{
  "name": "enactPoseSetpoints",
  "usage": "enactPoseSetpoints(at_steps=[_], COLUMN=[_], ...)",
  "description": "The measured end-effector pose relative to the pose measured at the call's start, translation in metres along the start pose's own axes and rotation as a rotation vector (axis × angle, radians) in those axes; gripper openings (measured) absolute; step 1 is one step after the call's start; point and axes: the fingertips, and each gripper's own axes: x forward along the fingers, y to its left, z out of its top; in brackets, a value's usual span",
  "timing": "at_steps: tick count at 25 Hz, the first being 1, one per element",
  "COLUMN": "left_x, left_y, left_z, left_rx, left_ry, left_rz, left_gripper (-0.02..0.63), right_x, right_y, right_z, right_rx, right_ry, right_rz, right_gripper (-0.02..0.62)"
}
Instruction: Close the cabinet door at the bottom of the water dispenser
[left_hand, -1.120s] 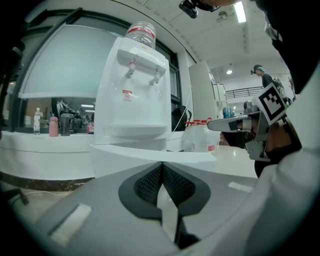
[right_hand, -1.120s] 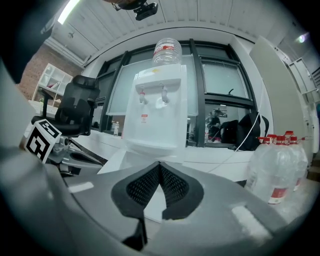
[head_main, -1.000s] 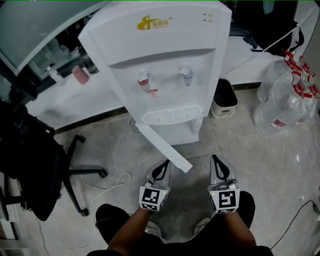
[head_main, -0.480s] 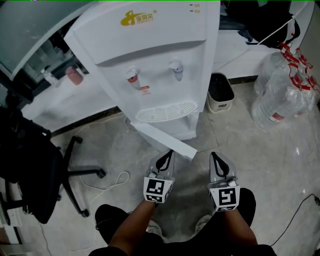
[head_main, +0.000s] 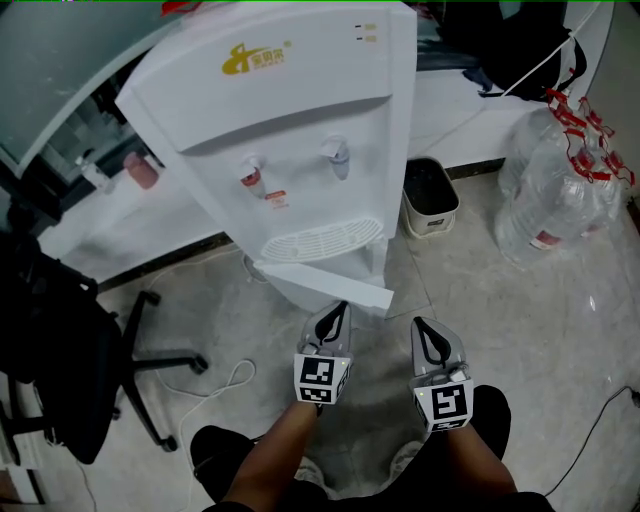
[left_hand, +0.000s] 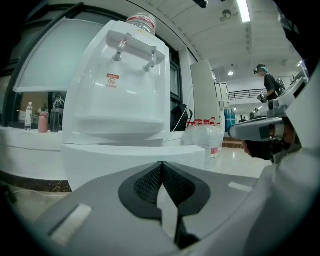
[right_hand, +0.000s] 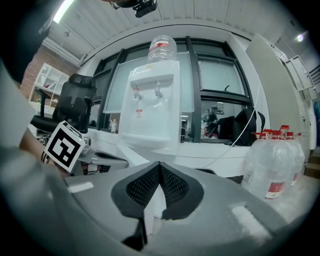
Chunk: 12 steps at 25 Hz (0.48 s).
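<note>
My left claw has its jaws pressed together on nothing, and its tip is right at the door, which stands half open at the foot of the dispenser. I think closed jaws push better. My right claw is also closed and empty, waiting just beside.

Likely an office: swivel chair, water dispenser.

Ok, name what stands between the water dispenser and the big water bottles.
A small bin, dark inside, stands between the water dispenser and the water bottles; the head view shows it.
</note>
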Motion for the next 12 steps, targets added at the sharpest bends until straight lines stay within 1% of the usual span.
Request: enactPoseSetpoints(at_steps=[6, 12], left_x=[0.017, 0.038], left_y=[0.003, 0.006], left_z=[0.003, 0.011], left_rx=[0.005, -0.015], left_ry=[-0.004, -0.015], left_rz=[0.007, 0.008], left_gripper=[0.018, 0.018], right_x=[0.005, 0.01], right_y=[0.003, -0.001], right_z=[0.002, 0.005], right_rx=[-0.001, 0.001], right_ry=[-0.009, -0.015], right_rz=[0.013, 0.02], right_gripper=[0.003, 0.003])
